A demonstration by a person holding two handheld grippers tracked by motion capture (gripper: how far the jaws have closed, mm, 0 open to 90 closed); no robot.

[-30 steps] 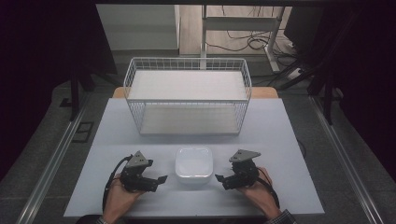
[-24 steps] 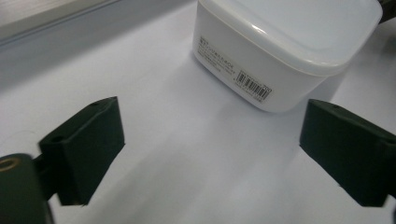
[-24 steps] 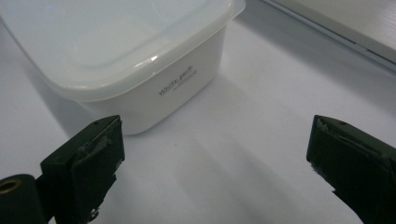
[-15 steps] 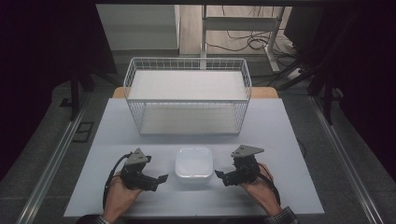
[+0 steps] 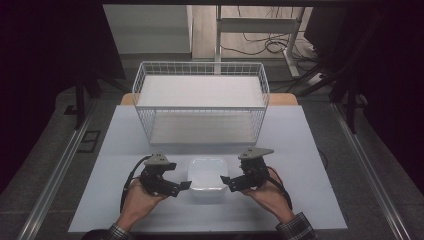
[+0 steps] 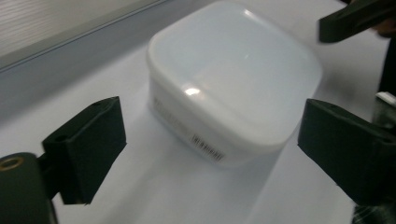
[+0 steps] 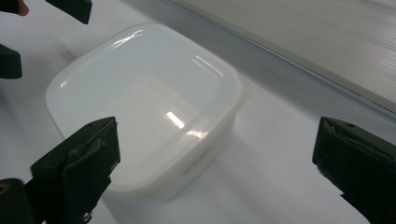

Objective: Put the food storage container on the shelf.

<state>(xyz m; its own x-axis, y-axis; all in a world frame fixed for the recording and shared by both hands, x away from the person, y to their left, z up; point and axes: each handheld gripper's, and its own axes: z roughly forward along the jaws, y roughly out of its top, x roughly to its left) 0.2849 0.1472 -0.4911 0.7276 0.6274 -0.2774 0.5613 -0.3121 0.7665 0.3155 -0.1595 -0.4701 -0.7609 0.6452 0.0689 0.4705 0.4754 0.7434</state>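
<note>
A white translucent lidded container point(image 5: 206, 176) sits on the table's near middle, seen close in the left gripper view point(image 6: 233, 79) and in the right gripper view point(image 7: 144, 93). My left gripper point(image 5: 178, 177) is just left of it, pointing at its side. Its jaws point(image 6: 217, 140) stand wide and have just been closing a little, with nothing pressed between them. My right gripper point(image 5: 229, 181) faces the container from the right. Its jaws point(image 7: 215, 163) are open, have just been opening slightly, and touch nothing. The container's corner lies between and beyond each pair of jaws.
A white wire basket point(image 5: 200, 100) with a pale floor stands at the back middle of the light table point(image 5: 310, 165). Dark floor and metal rails flank the table. Cables trail from both grippers toward the person's hands.
Both grippers have lifted a little and edged inward toward the container. The container has not moved.
</note>
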